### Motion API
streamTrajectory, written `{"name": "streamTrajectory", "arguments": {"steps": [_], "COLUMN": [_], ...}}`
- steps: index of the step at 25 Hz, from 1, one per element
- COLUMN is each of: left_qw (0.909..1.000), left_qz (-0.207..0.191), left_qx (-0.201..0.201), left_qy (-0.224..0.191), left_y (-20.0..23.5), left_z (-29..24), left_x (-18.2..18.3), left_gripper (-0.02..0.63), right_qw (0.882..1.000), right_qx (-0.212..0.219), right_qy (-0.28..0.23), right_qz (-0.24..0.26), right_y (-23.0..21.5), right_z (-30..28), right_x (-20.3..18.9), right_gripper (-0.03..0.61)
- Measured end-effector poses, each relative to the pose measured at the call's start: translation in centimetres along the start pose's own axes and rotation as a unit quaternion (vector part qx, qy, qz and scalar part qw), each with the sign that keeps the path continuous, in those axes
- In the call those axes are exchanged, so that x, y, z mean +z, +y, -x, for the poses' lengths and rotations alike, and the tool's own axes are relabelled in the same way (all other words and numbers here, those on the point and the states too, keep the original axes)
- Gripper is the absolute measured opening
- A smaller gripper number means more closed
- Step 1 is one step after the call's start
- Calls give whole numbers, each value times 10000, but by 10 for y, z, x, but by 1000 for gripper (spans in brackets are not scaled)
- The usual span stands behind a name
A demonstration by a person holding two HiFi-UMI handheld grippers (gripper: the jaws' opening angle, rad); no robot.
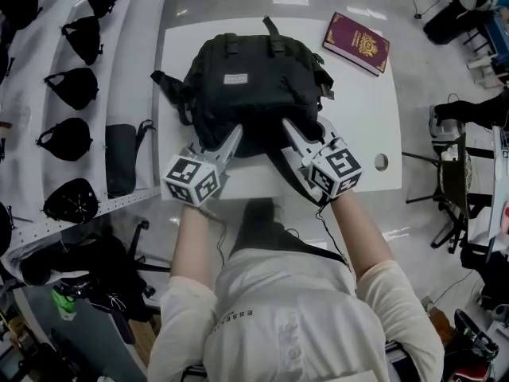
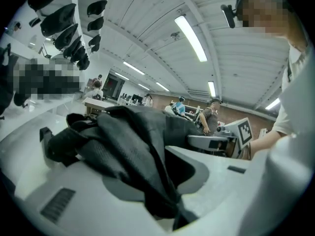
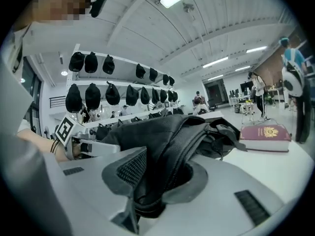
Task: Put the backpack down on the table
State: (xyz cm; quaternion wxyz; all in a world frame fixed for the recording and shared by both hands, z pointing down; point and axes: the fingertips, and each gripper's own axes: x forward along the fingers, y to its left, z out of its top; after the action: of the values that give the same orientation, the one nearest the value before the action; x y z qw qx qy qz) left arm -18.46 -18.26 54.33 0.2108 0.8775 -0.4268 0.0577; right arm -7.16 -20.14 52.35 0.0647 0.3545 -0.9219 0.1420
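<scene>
Now the black backpack (image 1: 254, 94) lies on the white table (image 1: 358, 118), its front panel with a small label facing up and its carry handle pointing to the far edge. A side strap trails out to its left. Its near edge is gathered into both tongs.

The left tongs (image 1: 233, 139) come in at the near left corner of the bag. In the left gripper view a fold of the dark fabric (image 2: 133, 146) drops into the narrow gap between the jaws and is pinched there, so the jaws stand only a little apart, closed on the cloth. The right tongs (image 1: 291, 130) grip the near right corner in the same way. In the right gripper view a bunched fold (image 3: 172, 141) fills the gap and lies against the textured pad (image 3: 130, 171).

Each of the tongs carries a marker cube, left (image 1: 192, 180) and right (image 1: 336, 168), just above the table's near edge, with the person's bare forearms behind them.

Beyond the bag, near the far right corner of the table and clear of it, lies a maroon booklet (image 1: 356, 42) with a gold crest. A round hole (image 1: 381, 162) sits in the table near its right edge. On the shelves to the left are rows of black caps (image 1: 71, 86) and a flat black pouch (image 1: 121, 159).
</scene>
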Motion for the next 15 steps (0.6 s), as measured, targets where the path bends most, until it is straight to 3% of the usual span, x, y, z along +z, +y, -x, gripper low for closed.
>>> {"name": "streamTrajectory", "arguments": {"steps": [6,15], "left_qw": [9997,9995], "left_qz": [159,-200], "left_qx": [-36,-162], "left_qy": [181,186], "left_y": [-12,-20], "left_z": [13,21], "left_x": [-35,-82], "left_gripper": [110,127], "right_qw": [9995,9977], "right_qx": [1,-49], "right_qy": [260,547], "right_qz": [-165,-406], "right_y": [11,20], "right_z": [16,32], "right_x": [-32,-82], "right_gripper": [115,130]}}
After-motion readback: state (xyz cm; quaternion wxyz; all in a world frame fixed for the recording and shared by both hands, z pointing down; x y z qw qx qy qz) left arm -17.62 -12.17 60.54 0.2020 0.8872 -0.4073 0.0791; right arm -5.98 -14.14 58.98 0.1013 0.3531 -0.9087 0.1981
